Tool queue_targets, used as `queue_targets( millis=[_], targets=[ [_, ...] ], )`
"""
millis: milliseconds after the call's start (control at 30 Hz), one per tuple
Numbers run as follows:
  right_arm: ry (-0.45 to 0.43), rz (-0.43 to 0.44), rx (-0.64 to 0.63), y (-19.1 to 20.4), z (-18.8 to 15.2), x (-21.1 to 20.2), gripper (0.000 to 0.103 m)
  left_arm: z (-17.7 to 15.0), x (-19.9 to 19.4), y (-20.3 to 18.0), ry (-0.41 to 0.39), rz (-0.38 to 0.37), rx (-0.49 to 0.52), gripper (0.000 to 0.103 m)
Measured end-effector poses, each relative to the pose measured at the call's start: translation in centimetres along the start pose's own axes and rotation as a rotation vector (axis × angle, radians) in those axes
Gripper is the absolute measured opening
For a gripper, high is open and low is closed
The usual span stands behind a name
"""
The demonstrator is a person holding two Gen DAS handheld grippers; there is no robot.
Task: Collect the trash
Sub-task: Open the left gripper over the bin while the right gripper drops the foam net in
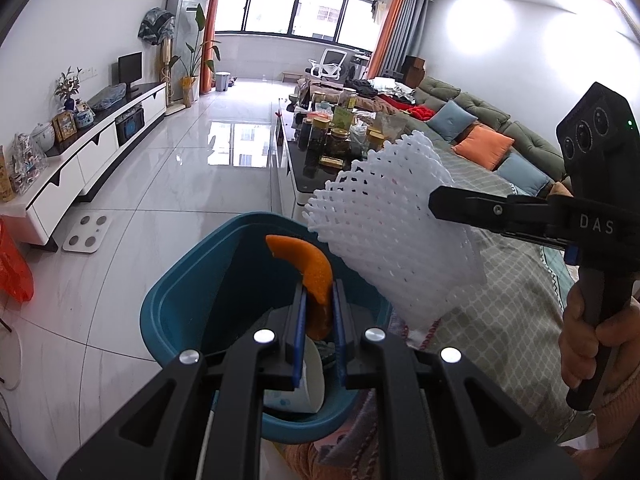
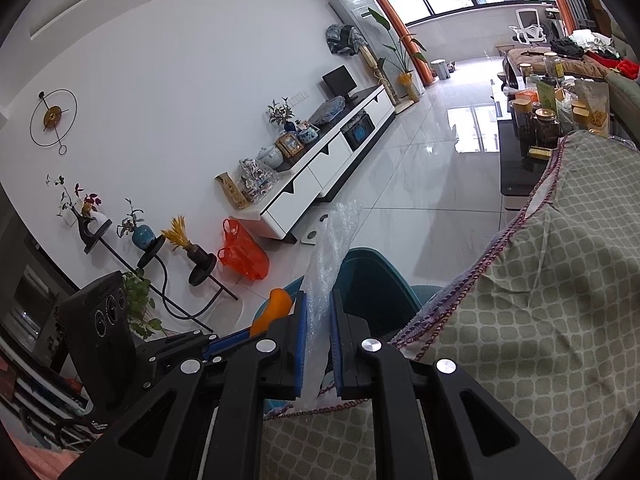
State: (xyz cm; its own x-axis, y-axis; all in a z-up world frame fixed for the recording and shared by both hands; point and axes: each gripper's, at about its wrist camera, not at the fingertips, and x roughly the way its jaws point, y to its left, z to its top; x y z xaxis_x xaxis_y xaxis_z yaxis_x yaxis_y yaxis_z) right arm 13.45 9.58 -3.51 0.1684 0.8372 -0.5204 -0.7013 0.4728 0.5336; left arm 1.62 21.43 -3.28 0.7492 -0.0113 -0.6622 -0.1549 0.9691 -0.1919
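Observation:
A curved strip of orange peel (image 1: pixel 310 264) sticks up between the blue pads of my left gripper (image 1: pixel 319 289), which is shut on it right above the teal trash bin (image 1: pixel 168 300). A white cup (image 1: pixel 296 394) lies inside the bin. To the right, my right gripper (image 1: pixel 434 204) is shut on a white foam fruit net (image 1: pixel 384 232) that hangs over the bin's right rim. In the right wrist view the foam net (image 2: pixel 332 248) stands edge-on between the shut right gripper (image 2: pixel 319 294) pads, with the teal bin (image 2: pixel 372 280) just beyond. The orange peel (image 2: pixel 274 310) and left gripper (image 2: pixel 250 334) show at lower left.
The bin stands on the glossy floor beside a sofa with a grey-green patterned cover (image 2: pixel 540 280). A dark coffee table crowded with jars (image 1: pixel 332 136) lies ahead, a white TV cabinet (image 1: pixel 100 148) along the left wall. A scale (image 1: pixel 88 234) and orange plastic bag (image 1: pixel 14 268) lie on the floor.

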Motion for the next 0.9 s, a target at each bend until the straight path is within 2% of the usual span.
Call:
queue_targets(
  millis=[900],
  targets=[
    [0.081,-0.020,0.036,0.0,0.5,4.1,0.013,0.2,4.1,0.5,0.070,0.024,-0.056,0.014]
  ],
)
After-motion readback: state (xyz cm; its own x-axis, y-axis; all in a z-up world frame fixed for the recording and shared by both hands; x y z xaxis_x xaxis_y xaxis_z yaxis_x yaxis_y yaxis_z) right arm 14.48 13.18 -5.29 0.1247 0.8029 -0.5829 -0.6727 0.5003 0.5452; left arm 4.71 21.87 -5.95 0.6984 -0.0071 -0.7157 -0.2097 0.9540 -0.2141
